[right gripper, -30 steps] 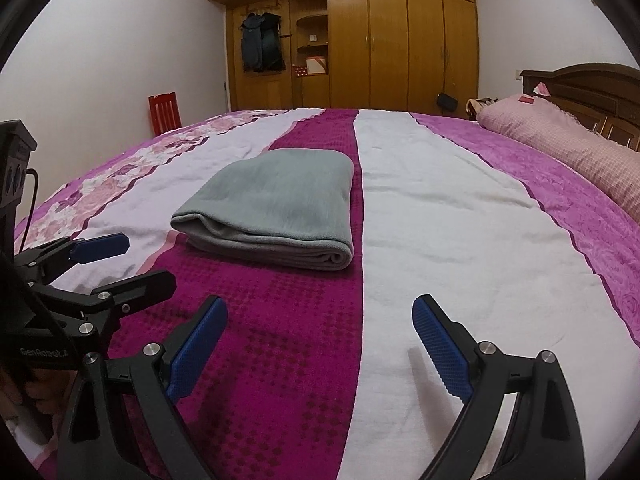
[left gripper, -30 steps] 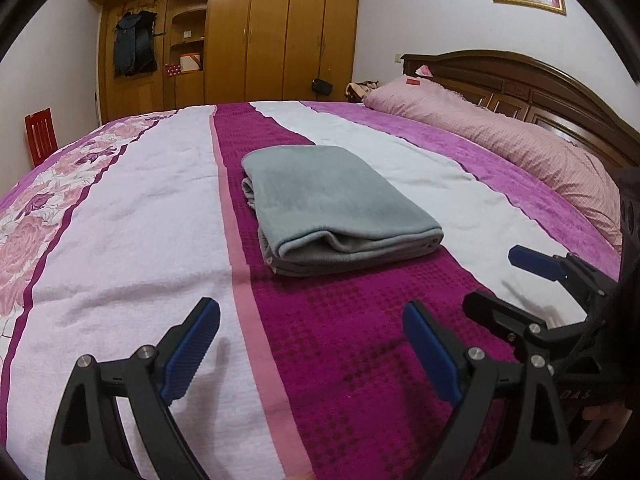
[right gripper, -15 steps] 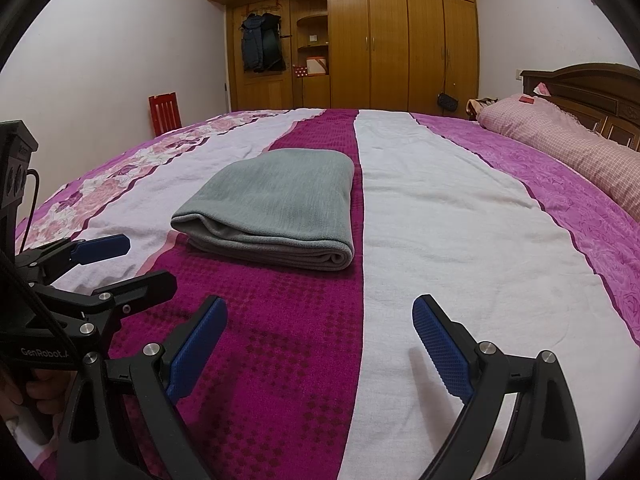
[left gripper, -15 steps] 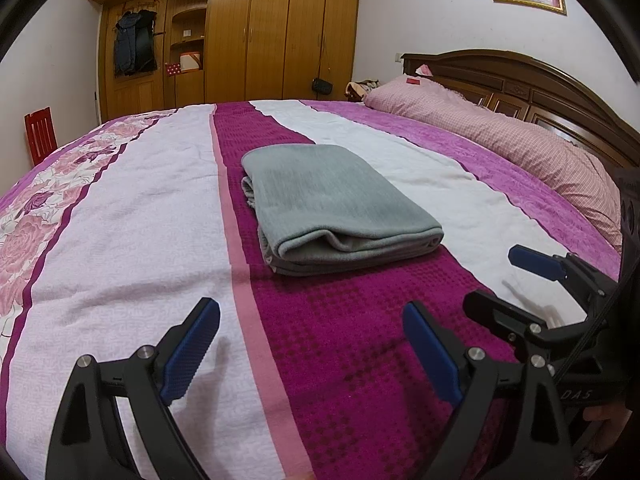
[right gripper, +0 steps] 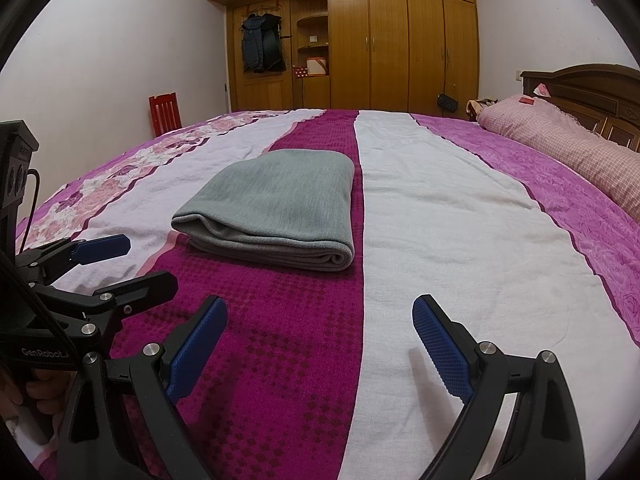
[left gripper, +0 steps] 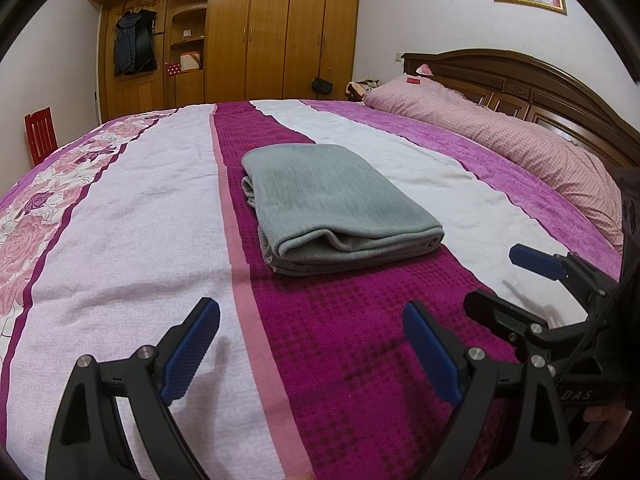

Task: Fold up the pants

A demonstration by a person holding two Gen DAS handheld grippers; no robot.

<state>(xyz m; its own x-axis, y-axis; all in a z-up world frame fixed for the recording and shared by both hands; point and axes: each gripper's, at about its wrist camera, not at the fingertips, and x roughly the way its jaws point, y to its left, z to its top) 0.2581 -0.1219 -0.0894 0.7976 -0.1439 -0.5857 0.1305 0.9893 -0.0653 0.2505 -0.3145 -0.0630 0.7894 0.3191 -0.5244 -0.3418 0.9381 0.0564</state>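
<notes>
Left wrist footage showed the grey pants (left gripper: 332, 204) already folded into a compact rectangle on the bedspread (left gripper: 120, 216), lying at 12 o'clock from the left gripper (left gripper: 308, 344), mostly on the magenta stripe (left gripper: 352, 336). That gripper's jaws were spread wide and nothing was held between them; it was kept well short of the bundle. The right gripper (right gripper: 320, 340) was seen in its own view with jaws likewise released and empty, the pants (right gripper: 276, 204) sitting at 11 o'clock from it and apart from both pads. Each gripper was visible in the other's view: the right one (left gripper: 520, 280) at 3 o'clock, the left one (right gripper: 120, 264) at 9 o'clock. The folding was judged essentially finished, so the step in hand appeared to be a clean withdrawal. It would be done well if both tools were drawn back without brushing the layered front edge, where 2 or 3 loose folds could easily be dragged open. If a last tidy were wanted, the top layer should be pressed flat rather than pinched. "GenRobot" could be read on the left gripper's body, and the letters "DAS" on the right gripper's body; a small red tag on the pillow (left gripper: 500, 128) was too small to read.
</notes>
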